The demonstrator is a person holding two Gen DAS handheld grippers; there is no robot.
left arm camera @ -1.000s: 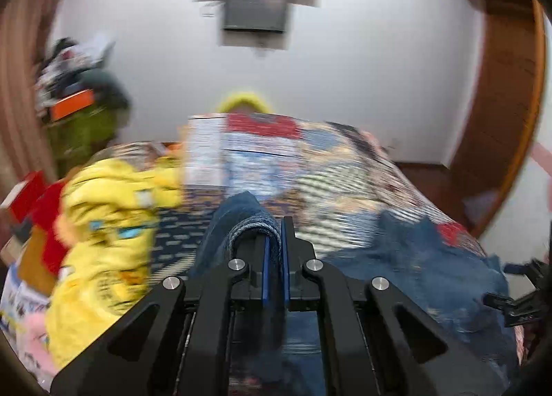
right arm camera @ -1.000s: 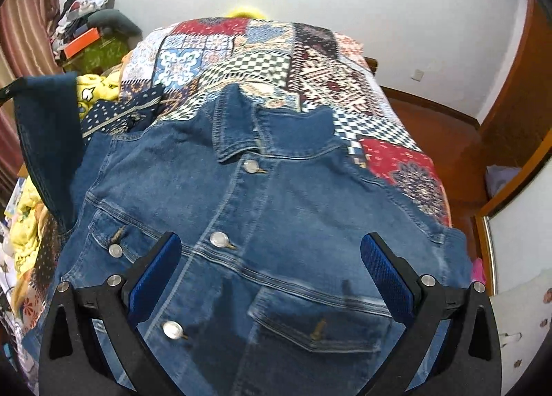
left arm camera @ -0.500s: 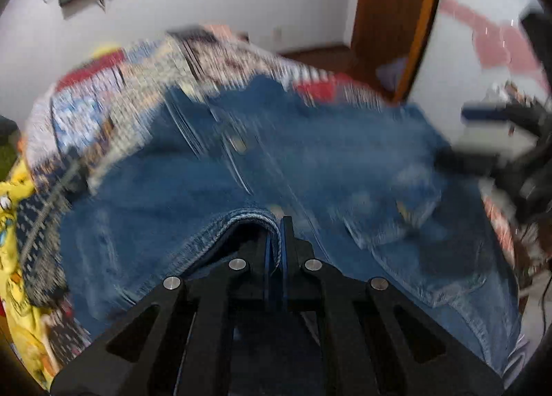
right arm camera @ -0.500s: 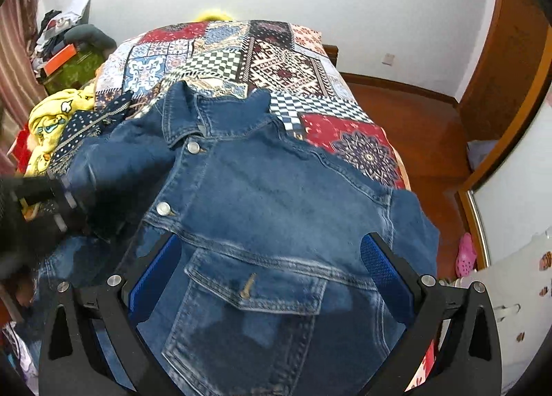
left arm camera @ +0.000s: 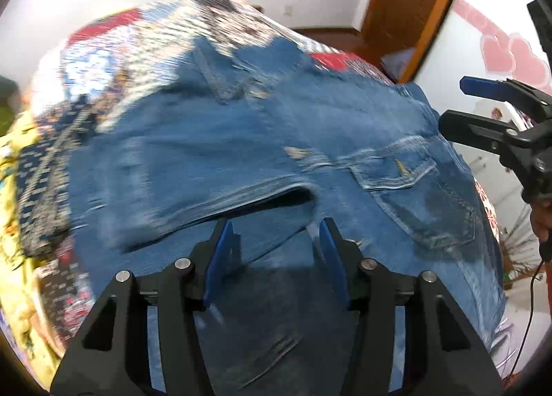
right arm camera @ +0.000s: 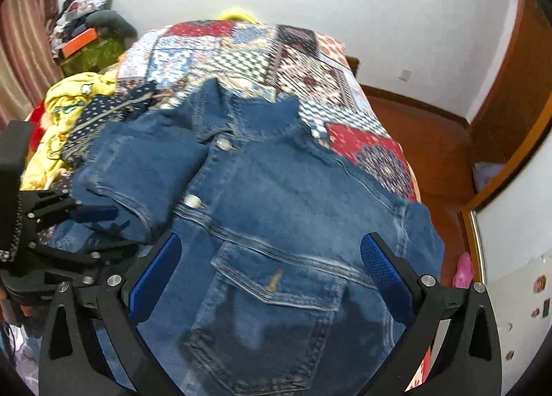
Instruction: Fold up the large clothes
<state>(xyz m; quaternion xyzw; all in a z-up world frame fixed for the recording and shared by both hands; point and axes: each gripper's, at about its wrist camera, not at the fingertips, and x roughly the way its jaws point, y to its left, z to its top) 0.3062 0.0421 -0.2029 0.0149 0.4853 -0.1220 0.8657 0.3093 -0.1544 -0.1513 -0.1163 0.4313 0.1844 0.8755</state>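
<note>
A blue denim jacket [right arm camera: 286,189] lies front up on the patchwork bedspread [right arm camera: 276,61], collar toward the far wall. Its left sleeve [right arm camera: 138,171] is folded across the chest; the cuff [left arm camera: 248,196] lies just ahead of my left gripper [left arm camera: 274,251], which is open and empty above the jacket's lower front. The left gripper also shows at the left edge of the right wrist view [right arm camera: 69,223]. My right gripper [right arm camera: 272,271] is open wide and empty over the chest pocket [right arm camera: 276,282]; it shows at the right of the left wrist view [left arm camera: 483,109].
A heap of yellow and patterned clothes [right arm camera: 69,109] lies on the bed's left side. A cluttered stand [right arm camera: 89,40] is at the far left. A wooden floor [right arm camera: 431,154] and door [right arm camera: 517,85] are to the right of the bed.
My left gripper carried the sleeve over the jacket's front, then opened and let it go. The sleeve now lies across the chest. My right gripper stayed open above the jacket.
</note>
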